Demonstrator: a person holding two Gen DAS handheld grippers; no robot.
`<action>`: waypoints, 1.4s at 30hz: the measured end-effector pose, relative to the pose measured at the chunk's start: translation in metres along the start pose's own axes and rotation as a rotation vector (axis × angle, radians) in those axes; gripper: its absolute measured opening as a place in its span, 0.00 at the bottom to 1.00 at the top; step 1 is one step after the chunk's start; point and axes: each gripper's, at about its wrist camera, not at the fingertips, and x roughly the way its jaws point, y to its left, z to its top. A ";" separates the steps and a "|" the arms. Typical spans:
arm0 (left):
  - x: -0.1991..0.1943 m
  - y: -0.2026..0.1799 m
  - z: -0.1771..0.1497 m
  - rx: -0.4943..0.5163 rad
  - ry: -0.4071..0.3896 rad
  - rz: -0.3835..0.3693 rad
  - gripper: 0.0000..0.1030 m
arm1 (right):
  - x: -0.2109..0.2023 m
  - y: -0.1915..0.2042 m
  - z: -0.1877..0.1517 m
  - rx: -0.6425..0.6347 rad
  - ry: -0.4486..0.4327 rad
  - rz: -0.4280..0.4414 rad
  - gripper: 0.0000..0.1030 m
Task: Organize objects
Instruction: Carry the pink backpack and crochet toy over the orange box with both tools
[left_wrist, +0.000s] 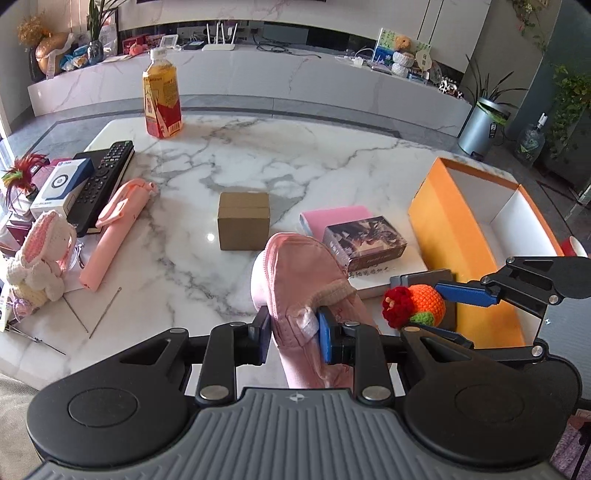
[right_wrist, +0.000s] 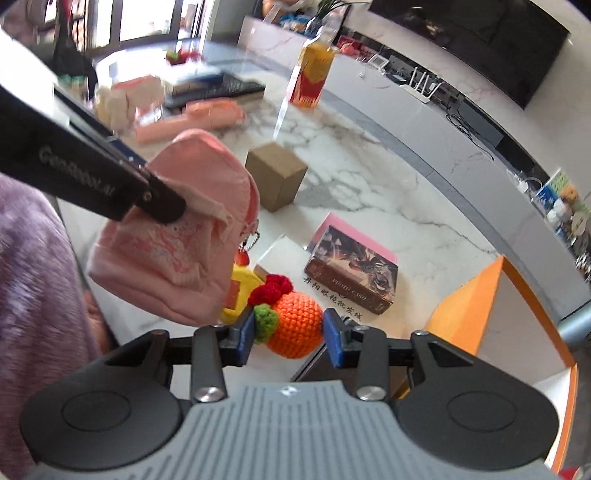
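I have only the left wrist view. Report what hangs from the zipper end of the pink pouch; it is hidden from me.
Observer: A short ball chain with a small red charm hangs from the pink pouch.
Operator: Say what sits under the pouch.
Observer: A yellow item shows just below it, partly hidden. I cannot tell what it is.
Operator: Confirm the right grip.
Observer: Both blue pads of the right tongs touch the crochet orange, one at its green leaf and one on the opposite side.
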 end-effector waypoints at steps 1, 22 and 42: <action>-0.006 -0.004 0.001 0.002 -0.013 -0.010 0.29 | -0.010 -0.006 -0.002 0.030 -0.015 0.008 0.40; 0.027 -0.216 0.042 0.123 0.062 -0.508 0.29 | -0.174 -0.178 -0.136 0.522 -0.078 -0.272 0.40; 0.130 -0.251 0.016 0.111 0.277 -0.477 0.28 | -0.119 -0.200 -0.160 0.601 -0.021 -0.105 0.40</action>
